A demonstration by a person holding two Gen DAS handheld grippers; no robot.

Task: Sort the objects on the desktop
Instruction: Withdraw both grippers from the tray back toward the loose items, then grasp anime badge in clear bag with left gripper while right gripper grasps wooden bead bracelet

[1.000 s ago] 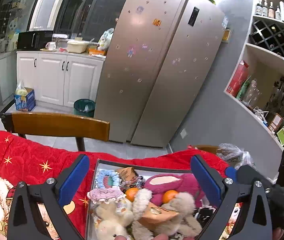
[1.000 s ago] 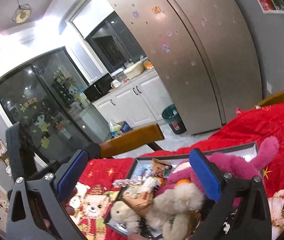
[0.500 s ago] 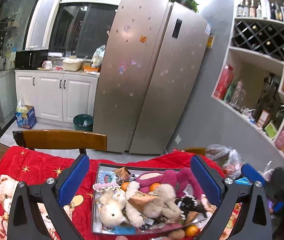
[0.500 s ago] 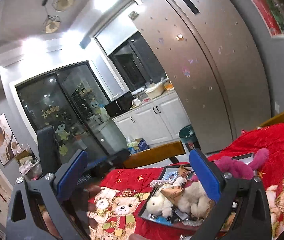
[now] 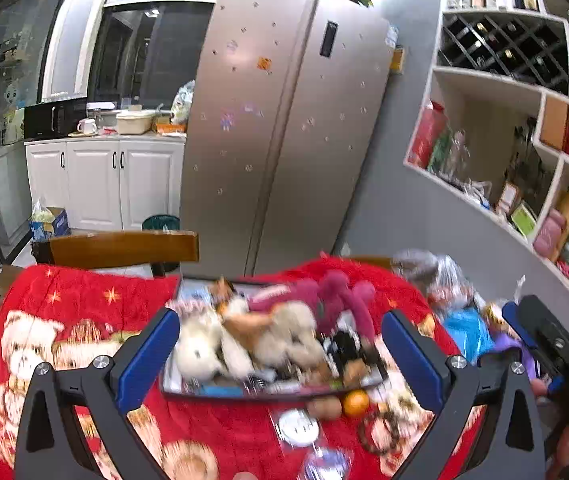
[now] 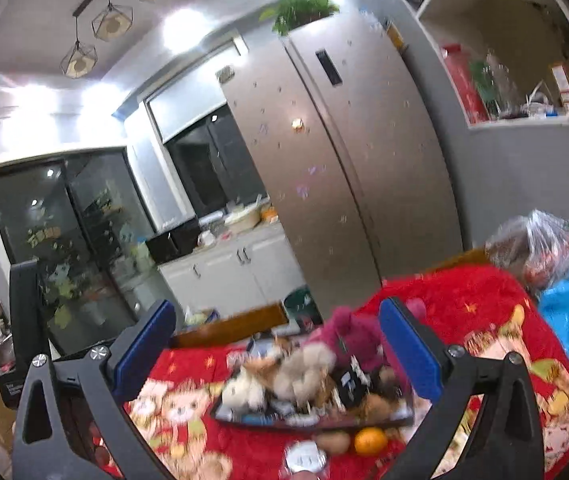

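Observation:
A dark tray (image 5: 244,394) on the red bear-print blanket (image 5: 84,300) is piled with a cream plush toy (image 5: 200,348), a pink plush toy (image 5: 336,296) and small items, all blurred. In front of the tray lie an orange (image 5: 355,402), a brown fruit (image 5: 324,407) and a white round object (image 5: 298,426). My left gripper (image 5: 278,320) hangs open above the near side of the tray, holding nothing. My right gripper (image 6: 276,308) is open too and empty, looking at the same tray (image 6: 304,424), pink plush toy (image 6: 352,336) and orange (image 6: 370,441) from the right.
A wooden chair back (image 5: 120,246) stands behind the table. Plastic bags (image 5: 440,280) and a blue bag (image 5: 468,332) crowd the table's right end. A steel fridge (image 5: 284,140) and wall shelves (image 5: 504,160) lie beyond.
Both grippers have drawn back and up from the tray, which looks smaller and farther. The fruit and white object in front of it have come into view. Both grippers stayed open.

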